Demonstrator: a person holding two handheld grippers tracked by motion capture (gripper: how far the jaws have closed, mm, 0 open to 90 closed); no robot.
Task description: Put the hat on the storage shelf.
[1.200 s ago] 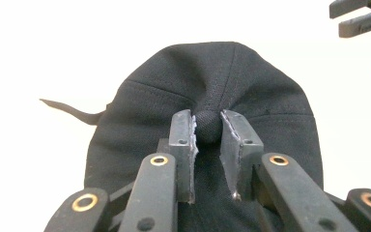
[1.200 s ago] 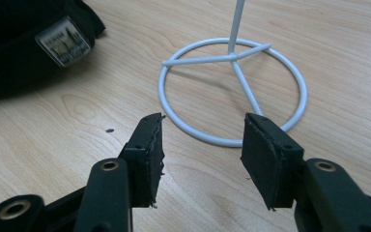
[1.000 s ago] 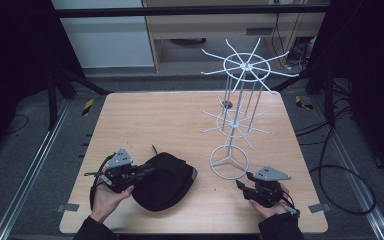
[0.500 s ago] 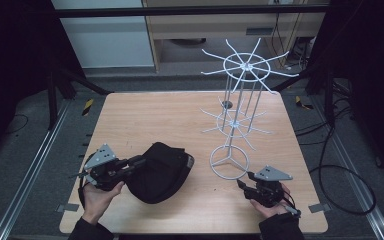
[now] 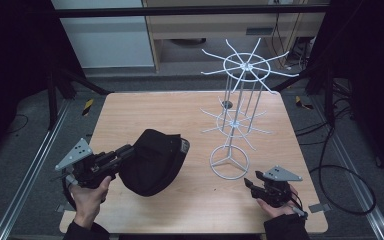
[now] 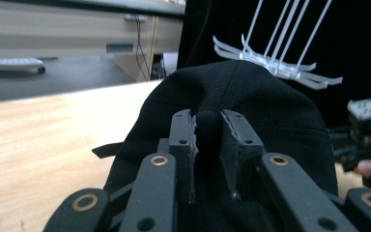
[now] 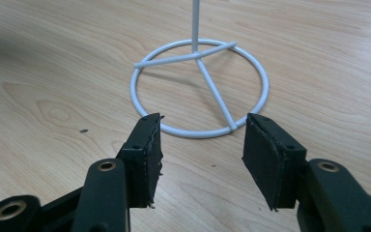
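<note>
A black cap (image 5: 152,160) hangs tilted just above the table's near left part, and my left gripper (image 5: 126,151) is shut on its edge from the left. In the left gripper view the two jaws pinch a fold of the cap (image 6: 251,92) between them, with the left gripper (image 6: 206,120) low at centre. A white wire rack (image 5: 235,125) stands right of centre, its ring base (image 7: 200,87) flat on the wood. My right gripper (image 5: 250,183) rests near the front right, open and holding nothing. In its own view the right gripper (image 7: 203,133) points at the base.
The wooden table (image 5: 145,110) has bare room at its back left. The rack's upper spokes (image 5: 247,65) spread wide over the back right, and its lower spokes (image 6: 275,67) show behind the cap. Dark floor and metal rails surround the table.
My left gripper has drawn back to the left and risen with the cap, which has tilted up and shifted toward the table's middle. The right gripper has stayed put.
</note>
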